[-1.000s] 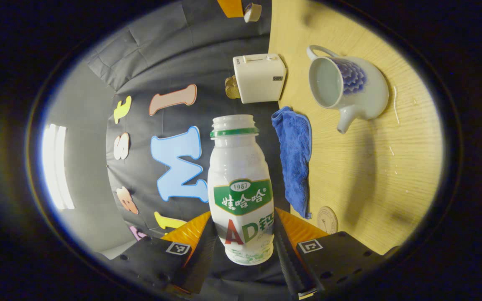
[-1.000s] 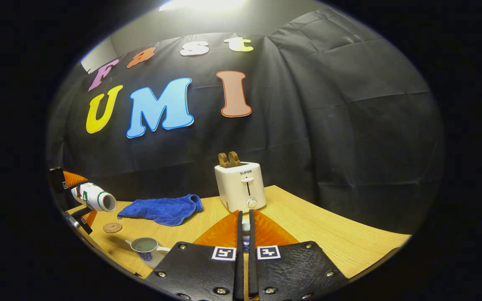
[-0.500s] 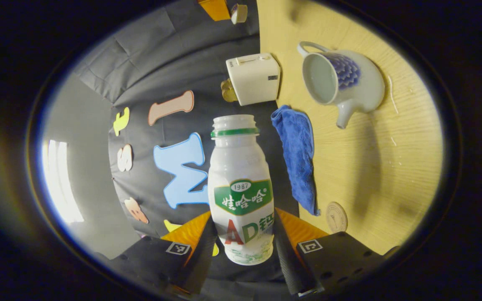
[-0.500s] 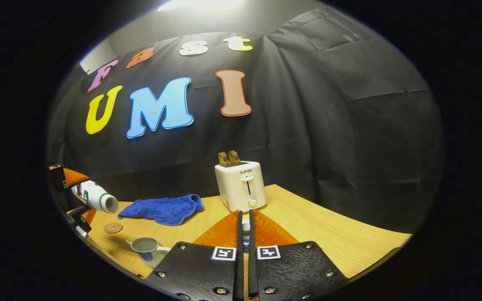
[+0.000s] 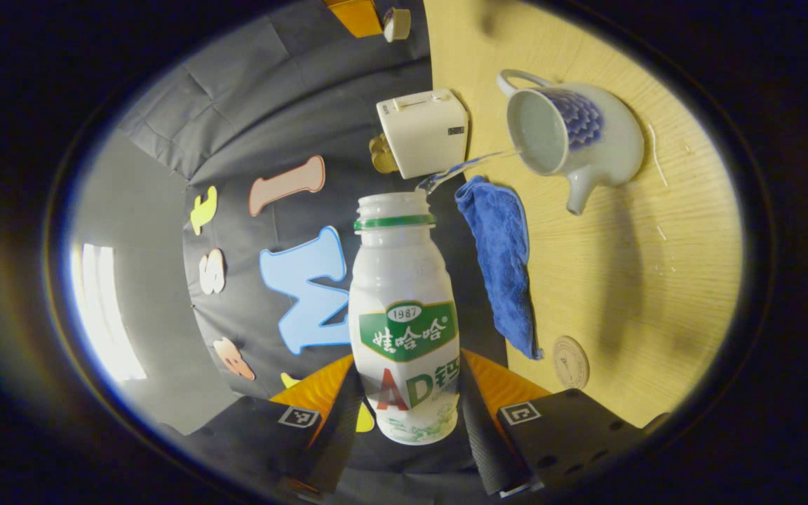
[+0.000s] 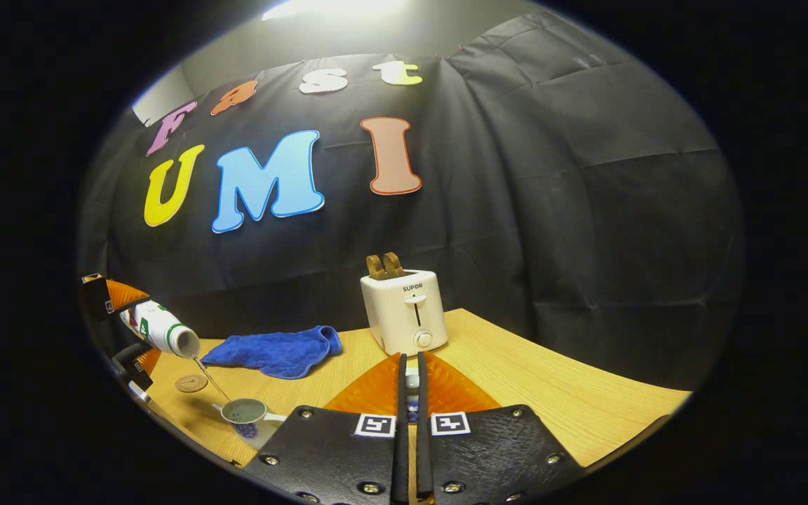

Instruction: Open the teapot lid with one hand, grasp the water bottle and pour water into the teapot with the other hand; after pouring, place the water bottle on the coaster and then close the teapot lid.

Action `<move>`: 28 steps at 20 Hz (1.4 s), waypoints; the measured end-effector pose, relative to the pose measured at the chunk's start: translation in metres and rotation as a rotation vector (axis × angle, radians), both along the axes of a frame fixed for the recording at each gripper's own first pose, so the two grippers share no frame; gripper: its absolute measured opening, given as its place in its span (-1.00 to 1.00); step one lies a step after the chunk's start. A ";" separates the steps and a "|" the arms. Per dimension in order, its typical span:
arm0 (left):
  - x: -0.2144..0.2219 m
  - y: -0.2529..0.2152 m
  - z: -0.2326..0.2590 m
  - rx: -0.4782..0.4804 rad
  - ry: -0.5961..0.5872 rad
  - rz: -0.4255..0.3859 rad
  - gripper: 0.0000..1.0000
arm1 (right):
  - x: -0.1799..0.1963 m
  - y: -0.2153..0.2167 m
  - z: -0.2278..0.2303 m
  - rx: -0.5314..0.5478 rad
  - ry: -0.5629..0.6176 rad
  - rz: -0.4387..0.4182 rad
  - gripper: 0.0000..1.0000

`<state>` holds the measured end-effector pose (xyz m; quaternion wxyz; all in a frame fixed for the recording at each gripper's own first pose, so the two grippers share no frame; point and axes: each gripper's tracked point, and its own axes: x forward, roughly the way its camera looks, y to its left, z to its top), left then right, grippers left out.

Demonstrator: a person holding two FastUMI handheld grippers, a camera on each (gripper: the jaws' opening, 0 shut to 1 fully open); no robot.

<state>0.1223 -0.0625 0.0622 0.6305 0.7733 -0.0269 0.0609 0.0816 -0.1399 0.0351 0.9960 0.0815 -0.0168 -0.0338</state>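
Your left gripper (image 5: 409, 403) squeezes the water bottle (image 5: 404, 315) at center frame; your right gripper (image 6: 409, 382) pinches the lid (image 6: 412, 382).

White bottle (image 5: 404, 315), green label; white teapot (image 5: 576, 137), blue petal pattern; blue cloth (image 5: 502, 270); cream toaster (image 6: 404, 311).

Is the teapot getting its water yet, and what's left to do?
Yes. The teapot is open, and the right gripper holds its lid up. The left gripper tips the water bottle, and a thin stream runs in. Left: stand the bottle on the coaster, then close the lid.
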 end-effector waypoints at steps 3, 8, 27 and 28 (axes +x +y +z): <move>0.000 -0.001 0.000 0.012 0.000 -0.001 0.69 | 0.000 -0.001 0.000 0.003 0.000 0.000 -0.92; -0.001 0.000 0.002 0.038 -0.003 0.000 0.67 | -0.001 -0.001 0.000 0.005 0.000 0.000 -0.92; -0.002 -0.011 0.011 0.175 -0.020 -0.021 0.57 | 0.000 -0.002 0.001 0.020 -0.001 0.010 -0.92; -0.002 -0.011 0.011 0.181 -0.020 -0.023 0.56 | 0.000 -0.002 0.001 0.020 -0.002 0.010 -0.92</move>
